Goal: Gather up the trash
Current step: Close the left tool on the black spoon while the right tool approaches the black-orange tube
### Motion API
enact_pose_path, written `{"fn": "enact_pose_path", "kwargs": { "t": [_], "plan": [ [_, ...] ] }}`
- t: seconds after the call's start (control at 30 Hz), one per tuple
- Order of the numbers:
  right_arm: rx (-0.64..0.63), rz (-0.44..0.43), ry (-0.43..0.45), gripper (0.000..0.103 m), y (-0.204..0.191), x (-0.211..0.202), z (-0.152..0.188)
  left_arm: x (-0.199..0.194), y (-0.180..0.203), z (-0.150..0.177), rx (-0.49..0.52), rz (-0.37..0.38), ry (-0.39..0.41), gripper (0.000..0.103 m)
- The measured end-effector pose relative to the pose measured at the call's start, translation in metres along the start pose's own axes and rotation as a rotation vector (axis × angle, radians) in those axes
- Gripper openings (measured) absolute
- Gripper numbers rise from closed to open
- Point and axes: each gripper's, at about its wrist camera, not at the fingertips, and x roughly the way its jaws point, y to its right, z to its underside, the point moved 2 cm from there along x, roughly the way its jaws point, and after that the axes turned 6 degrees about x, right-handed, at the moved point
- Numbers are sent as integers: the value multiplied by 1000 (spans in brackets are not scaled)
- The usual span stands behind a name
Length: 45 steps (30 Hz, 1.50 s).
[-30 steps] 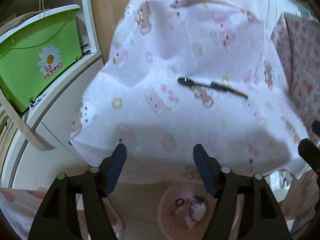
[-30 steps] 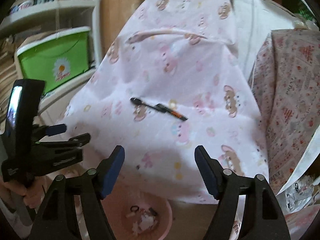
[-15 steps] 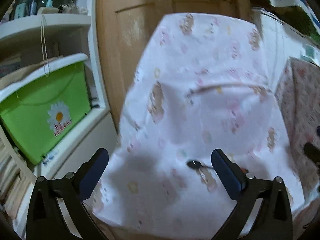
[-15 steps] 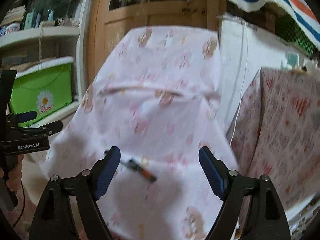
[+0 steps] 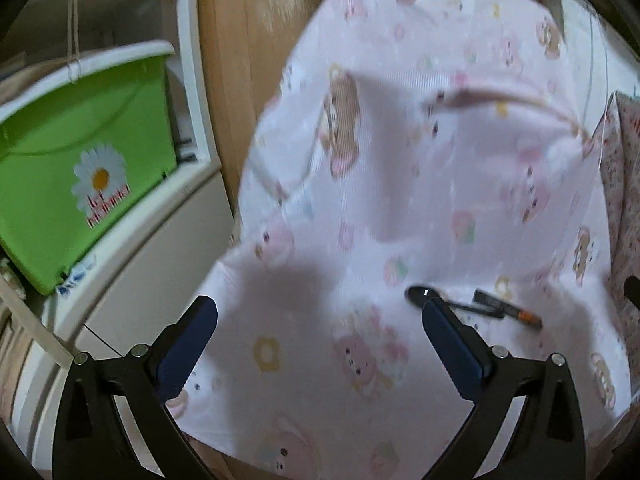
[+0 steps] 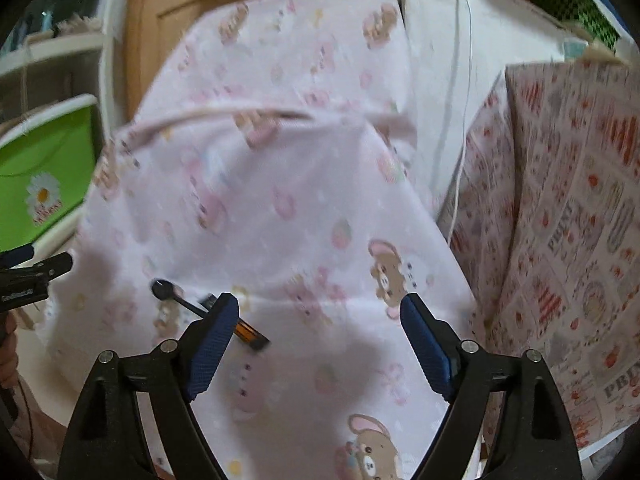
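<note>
**Both grippers empty, one dark tool left on the cloth**

The slim black stick with a rounded head and an orange band near its tail [image 5: 472,307] lies flat on the pink cartoon-print cloth [image 5: 400,168], and it looks like the next piece of trash for you to collect. From your left gripper [image 5: 320,320] it sits just ahead of the right-hand finger, its rounded head peeping past that pad's tip. From your right gripper [image 6: 316,314] it runs behind the left-hand finger, head up and to the left, orange end [image 6: 246,330] just inside the gap.

Your left gripper's jaws have just been opening and now stand wide, with nothing between them but cloth. Your right gripper's jaws have also widened a little; they are released, touching nothing.

You appear to be between pickups, lining up on the stick. Next you would likely bring one gripper down to straddle the thin shaft crosswise, then close gently so it doesn't roll or drag the loose cloth. A green plastic box with a daisy label [image 5: 80,184] stands off to your left on a white shelf.
</note>
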Motion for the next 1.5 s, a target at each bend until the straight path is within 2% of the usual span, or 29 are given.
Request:
{"fn": "enact_pose_path", "kwargs": {
  "t": [0.17,0.33,0.53,0.6,0.7,0.9,0.97,1.03,1.13,1.23,1.37,1.5],
  "plan": [
    [51,18,-50,84,13,18,3,14,-1,3,-19,26,-34,102],
    [81,32,-63,84,23,25,3,25,1,9,-38,59,-77,102],
    [87,32,-78,85,26,29,2,42,14,15,-25,162,-138,100],
    [88,32,-84,85,26,31,1,49,19,15,-36,205,-151,93],
    [90,36,-92,85,27,33,0,56,30,9,-32,254,-141,90],
    [93,42,-122,85,29,43,1,63,59,-2,25,288,-106,85],
    [90,44,-134,85,28,46,3,65,69,-6,53,252,-105,85],
    [85,45,-142,85,27,48,4,72,74,-8,50,258,-108,82],
    [76,43,-150,85,26,49,5,85,72,-9,-16,301,-130,72],
    [69,35,-155,85,25,49,6,95,64,-8,-84,274,-132,63],
    [82,2,-172,85,25,49,5,110,54,-6,-169,317,-176,46],
    [71,16,-174,85,23,54,6,118,56,-6,-171,323,-188,32]
  ]
}}
